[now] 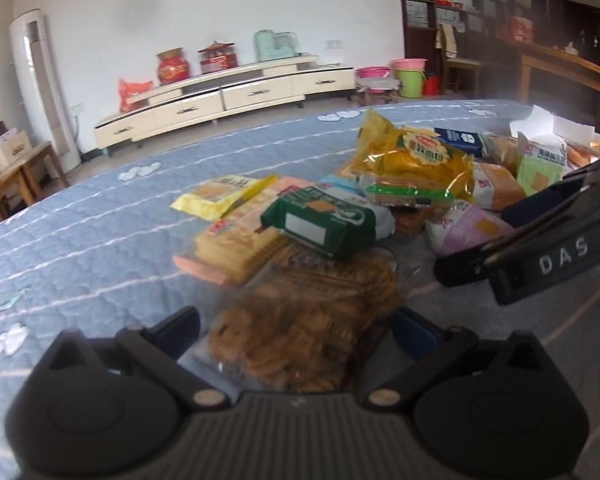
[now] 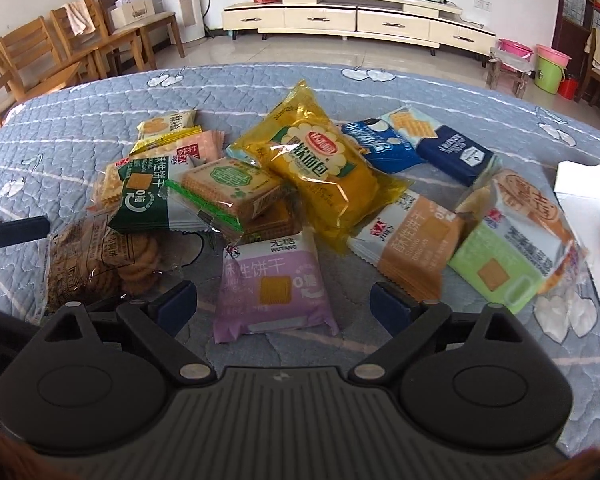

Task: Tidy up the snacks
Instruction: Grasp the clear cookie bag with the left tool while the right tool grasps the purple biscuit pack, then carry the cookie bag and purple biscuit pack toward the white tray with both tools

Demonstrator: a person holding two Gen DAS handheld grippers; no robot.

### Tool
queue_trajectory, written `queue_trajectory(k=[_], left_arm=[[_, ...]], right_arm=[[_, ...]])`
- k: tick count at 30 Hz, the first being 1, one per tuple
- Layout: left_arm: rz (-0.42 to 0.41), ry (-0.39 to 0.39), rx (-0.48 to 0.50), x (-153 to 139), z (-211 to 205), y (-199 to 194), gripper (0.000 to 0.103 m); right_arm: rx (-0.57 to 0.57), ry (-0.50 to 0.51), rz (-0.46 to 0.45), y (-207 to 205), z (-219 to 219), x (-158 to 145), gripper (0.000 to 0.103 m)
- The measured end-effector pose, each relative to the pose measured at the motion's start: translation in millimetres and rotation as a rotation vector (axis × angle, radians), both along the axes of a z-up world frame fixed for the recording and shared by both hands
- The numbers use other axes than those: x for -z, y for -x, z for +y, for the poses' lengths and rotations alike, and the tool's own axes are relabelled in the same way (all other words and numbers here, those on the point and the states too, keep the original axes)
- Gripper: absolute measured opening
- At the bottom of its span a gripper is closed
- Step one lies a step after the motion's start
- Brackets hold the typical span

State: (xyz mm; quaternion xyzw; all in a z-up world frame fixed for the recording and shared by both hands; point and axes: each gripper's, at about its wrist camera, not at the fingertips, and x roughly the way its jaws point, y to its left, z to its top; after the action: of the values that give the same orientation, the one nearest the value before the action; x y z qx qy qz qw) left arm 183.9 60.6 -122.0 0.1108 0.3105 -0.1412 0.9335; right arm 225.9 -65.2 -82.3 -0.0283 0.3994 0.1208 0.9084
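Note:
A pile of snack packets lies on a table with a blue quilted cover (image 2: 100, 96). My left gripper (image 1: 296, 330) is open with its fingers on either side of a clear bag of brown cookies (image 1: 300, 336), which also shows in the right wrist view (image 2: 96, 260). My right gripper (image 2: 284, 302) is open around the near end of a purple biscuit packet (image 2: 272, 284); it shows from the side in the left wrist view (image 1: 500, 256). A big yellow bread bag (image 2: 320, 172) tops the pile, with green (image 2: 144, 200), orange (image 2: 416, 244), light green (image 2: 504, 264) and blue (image 2: 388, 144) packets around it.
A white box (image 2: 588, 188) stands at the table's right edge. Beyond the table are wooden chairs (image 2: 32, 56) on the left, a long cream cabinet (image 2: 356, 20) at the wall and coloured buckets (image 2: 548, 64) on the right.

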Motion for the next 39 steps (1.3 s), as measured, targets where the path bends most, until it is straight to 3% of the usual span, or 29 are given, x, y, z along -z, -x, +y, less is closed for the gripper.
queue_trajectory(k=[5, 7, 8, 11, 17, 27, 39], left_arm=[[0.022, 0.065, 0.036, 1.0, -0.4, -5.0, 0.093], [0.012, 0.072, 0.03, 1.0, -1.8, -0.7, 0.086], [0.011, 0.08, 0.023, 0.5, -2.0, 1.2, 0.081], [0.005, 0.092, 0.0, -2.3, -3.7, 6.9, 0.073], [-0.002, 0.073, -0.033, -8.9, -10.0, 25.6, 0.066], [0.013, 0.06, -0.076, -23.4, -13.2, 78.7, 0.065], [-0.093, 0.069, -0.103, -73.8, -39.1, 112.2, 0.065]], right_arm=[[-0.025, 0.045, -0.032, -3.6, 8.5, 5.0, 0.103], [-0.04, 0.039, -0.043, -1.2, 10.3, 2.0, 0.085], [-0.034, 0.049, -0.052, -0.6, 10.9, 0.2, 0.065], [-0.035, 0.037, -0.047, 0.5, 8.6, -0.9, 0.064], [-0.022, 0.033, -0.07, 13.9, -4.5, -10.2, 0.063], [-0.037, 0.012, -0.094, 43.1, -22.8, -21.0, 0.063], [-0.002, -0.01, -0.167, 91.1, -64.5, -52.2, 0.063]])
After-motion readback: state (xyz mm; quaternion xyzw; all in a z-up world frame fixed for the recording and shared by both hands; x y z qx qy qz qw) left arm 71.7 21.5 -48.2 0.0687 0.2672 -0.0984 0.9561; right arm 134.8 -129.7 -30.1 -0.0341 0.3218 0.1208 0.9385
